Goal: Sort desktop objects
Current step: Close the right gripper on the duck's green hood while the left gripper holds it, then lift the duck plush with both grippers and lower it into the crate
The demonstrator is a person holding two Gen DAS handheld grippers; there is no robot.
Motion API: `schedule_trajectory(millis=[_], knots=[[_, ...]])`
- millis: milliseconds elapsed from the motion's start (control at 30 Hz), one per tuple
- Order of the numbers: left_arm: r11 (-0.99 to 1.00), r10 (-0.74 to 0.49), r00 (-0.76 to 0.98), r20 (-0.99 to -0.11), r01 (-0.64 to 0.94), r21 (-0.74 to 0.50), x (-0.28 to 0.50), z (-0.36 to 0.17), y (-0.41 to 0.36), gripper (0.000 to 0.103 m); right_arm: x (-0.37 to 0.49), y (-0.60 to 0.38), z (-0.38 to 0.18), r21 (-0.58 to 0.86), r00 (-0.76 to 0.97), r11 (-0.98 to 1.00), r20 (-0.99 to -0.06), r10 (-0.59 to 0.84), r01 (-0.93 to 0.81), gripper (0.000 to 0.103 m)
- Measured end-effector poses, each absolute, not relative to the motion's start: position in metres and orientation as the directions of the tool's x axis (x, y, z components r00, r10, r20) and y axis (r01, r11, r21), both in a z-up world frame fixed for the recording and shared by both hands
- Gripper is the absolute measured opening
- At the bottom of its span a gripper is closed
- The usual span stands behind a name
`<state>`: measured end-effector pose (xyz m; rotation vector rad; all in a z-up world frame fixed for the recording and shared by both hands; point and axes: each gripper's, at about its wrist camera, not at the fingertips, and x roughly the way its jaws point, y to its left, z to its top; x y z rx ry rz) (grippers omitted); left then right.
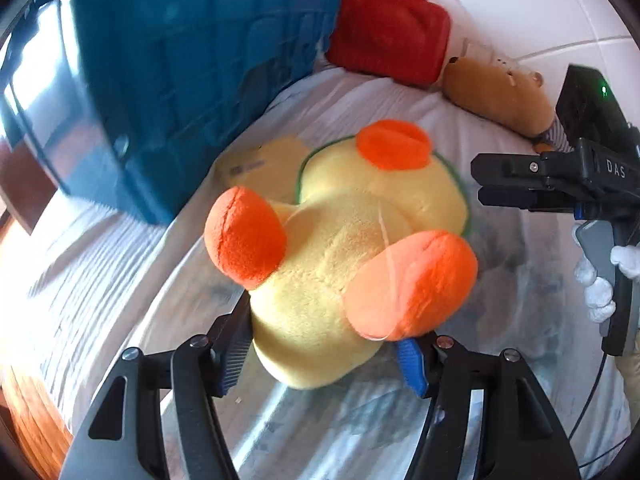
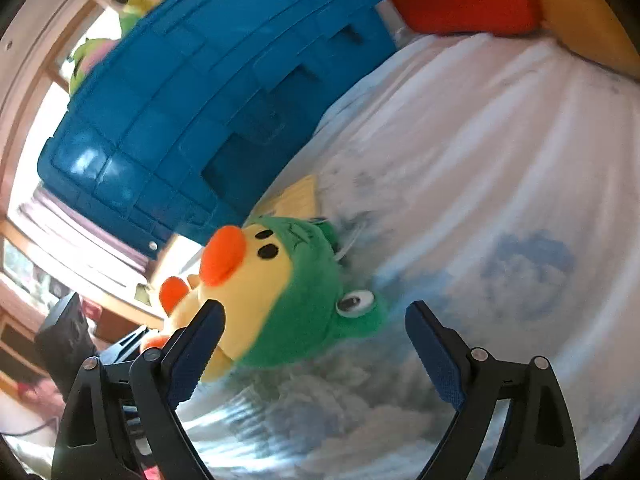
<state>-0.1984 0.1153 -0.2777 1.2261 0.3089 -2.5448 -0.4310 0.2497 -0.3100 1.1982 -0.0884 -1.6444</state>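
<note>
A yellow plush duck (image 1: 336, 256) with orange feet and beak lies belly up in the middle of the left wrist view. My left gripper (image 1: 324, 356) is shut on its lower body, one finger pressing in on each side. In the right wrist view the duck's head wears a green frog hood (image 2: 304, 288) and sits just ahead of my right gripper (image 2: 318, 344), which is open and touches nothing. That right gripper (image 1: 480, 182) also shows at the right of the left wrist view, beside the duck's head. Whether the duck is off the cloth I cannot tell.
A big blue crate (image 1: 180, 60) stands close behind the duck, with a yellow card (image 1: 260, 168) at its foot. A red case (image 1: 388, 36) and a brown plush (image 1: 496, 96) lie against the white wall. A white printed cloth (image 2: 500, 160) covers the table; its wooden edge (image 1: 24, 400) shows at left.
</note>
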Motion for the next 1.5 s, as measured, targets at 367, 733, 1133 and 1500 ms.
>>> schedule_trajectory(millis=[367, 733, 1133, 1500], knots=[[-0.921, -0.221, -0.602, -0.767, 0.388, -0.040, -0.208, -0.288, 0.106, 0.059, -0.416, 0.194, -0.334, 0.588, 0.104, -0.409, -0.648, -0.755, 0.698, 0.092], [-0.953, -0.199, -0.646, -0.737, 0.302, -0.007, -0.230, -0.245, 0.135, 0.058, -0.416, 0.240, -0.268, 0.507, -0.053, -0.489, -0.653, -0.755, 0.710, 0.072], [-0.973, -0.141, -0.659, -0.738, 0.232, -0.021, -0.248, -0.246, 0.141, 0.057, -0.420, 0.265, -0.222, 0.448, -0.168, -0.547, -0.645, -0.746, 0.707, 0.069], [-0.986, -0.149, -0.839, -0.523, 0.166, 0.015, -0.265, -0.086, 0.133, 0.057, -0.422, 0.272, -0.097, 0.363, -0.327, -0.555, -0.526, -0.785, 0.748, 0.069]])
